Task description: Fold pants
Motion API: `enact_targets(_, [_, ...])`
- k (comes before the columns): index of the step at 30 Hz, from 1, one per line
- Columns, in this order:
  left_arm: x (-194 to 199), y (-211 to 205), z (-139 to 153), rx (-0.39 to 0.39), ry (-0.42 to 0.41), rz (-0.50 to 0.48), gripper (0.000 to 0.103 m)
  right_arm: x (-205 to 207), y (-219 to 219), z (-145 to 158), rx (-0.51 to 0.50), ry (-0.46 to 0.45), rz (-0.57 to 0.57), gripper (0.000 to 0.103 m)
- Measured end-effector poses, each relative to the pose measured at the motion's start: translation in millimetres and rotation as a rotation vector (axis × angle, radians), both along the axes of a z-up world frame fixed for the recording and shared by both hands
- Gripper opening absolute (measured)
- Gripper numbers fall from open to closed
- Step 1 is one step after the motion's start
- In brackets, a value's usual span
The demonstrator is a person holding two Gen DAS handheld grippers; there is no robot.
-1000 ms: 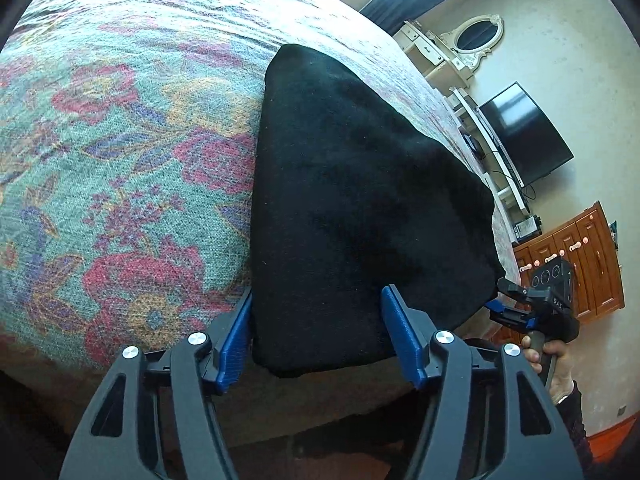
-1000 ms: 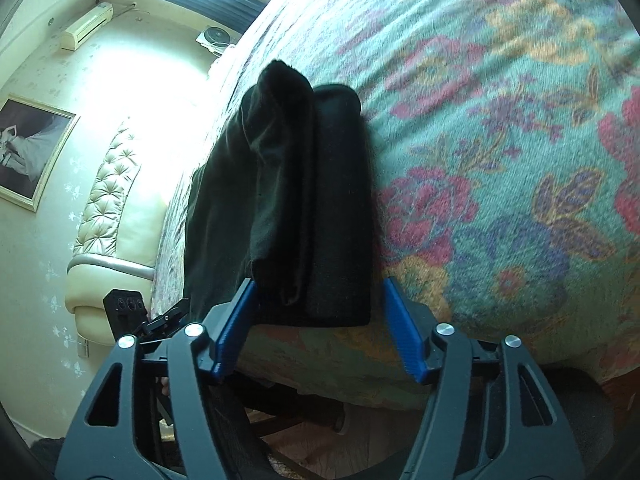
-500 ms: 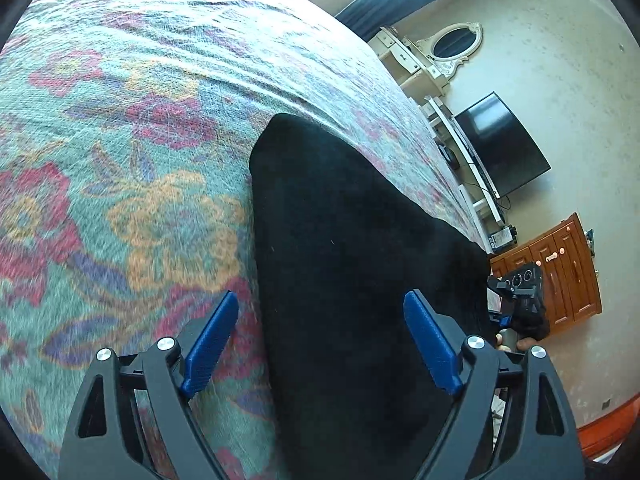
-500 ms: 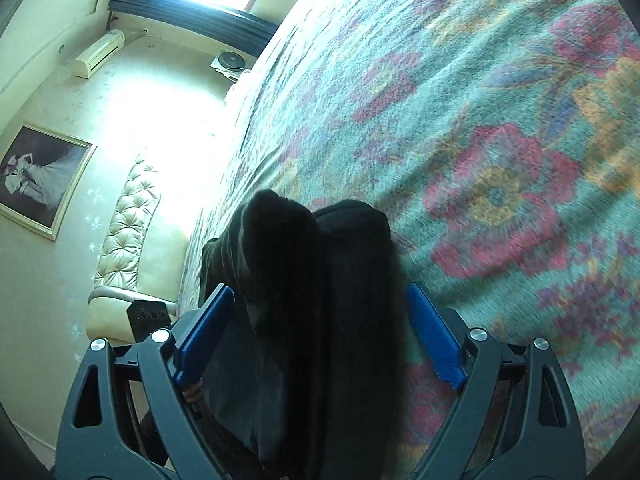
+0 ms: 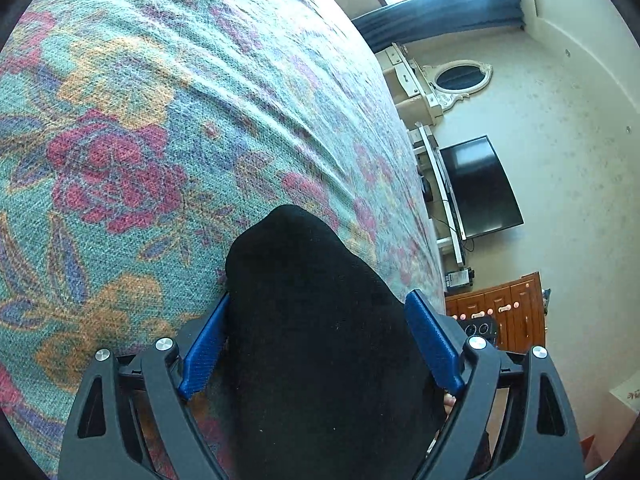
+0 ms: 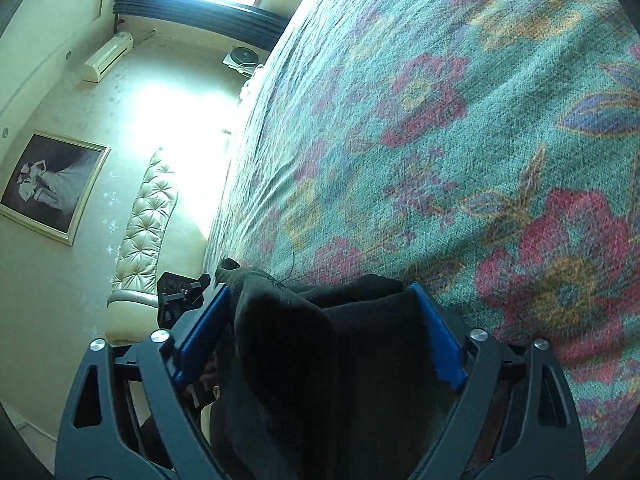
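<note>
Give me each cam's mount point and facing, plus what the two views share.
Left wrist: on the left tongs, looking along them, tilted down across the bed toward the TV; black pants between its blue pads.
Right wrist: on the right tongs, looking toward the headboard; pants between its pads; left tongs visible beyond.
Shared: pants, floral bed.

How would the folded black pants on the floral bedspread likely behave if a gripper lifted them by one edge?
Probably floppy: the black pants bunch into soft, uneven layers between the right gripper fingers. The fold would likely sag open, since nothing visibly holds the layers together. They look thick and fuzzy between the left gripper fingers, so probably not slippery.
</note>
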State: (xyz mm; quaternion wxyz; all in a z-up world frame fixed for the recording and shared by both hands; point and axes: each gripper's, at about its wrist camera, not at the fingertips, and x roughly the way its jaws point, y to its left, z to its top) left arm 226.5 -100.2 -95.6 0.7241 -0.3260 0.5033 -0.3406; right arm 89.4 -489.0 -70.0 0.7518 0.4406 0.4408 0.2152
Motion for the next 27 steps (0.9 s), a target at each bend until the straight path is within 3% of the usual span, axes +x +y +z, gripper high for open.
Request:
enact_targets(3, [-1.1,-4.4,2.4,0.035,-0.013,-0.012,0.081,2.9,6.5,-3.9,-0.027,0.029,-0.005,0.049])
enact_targets(5, [2.7,-14.4,3.5,0.135,-0.028,-0.025,0.058,-0.8,6.2,-6.4,-0.029,0.028,-0.014,0.046])
enact_targets(11, [-7.6,-26.2,13.9,0.253,-0.101,-0.005,0.035,-5.3,14.3,-1.8,-0.054,0.01,-0.038,0.042])
enact_targets(15, [-18.2,-30.9,30.3,0.324,-0.199,0.004,0.03,-7.8,24.6,10.4,-0.074,-0.015,-0.049,0.039])
enact_targets(19, [-12.3,-15.7,36.1,0.258,-0.17,0.055,0.027,-4.6,35.2,22.2,-0.081,-0.036,-0.044,0.037])
enact_targets(27, [17.5,26.6,46.9,0.247,-0.144,0.148,0.027,32.5,82.1,35.5,-0.052,-0.066,0.03,0.036])
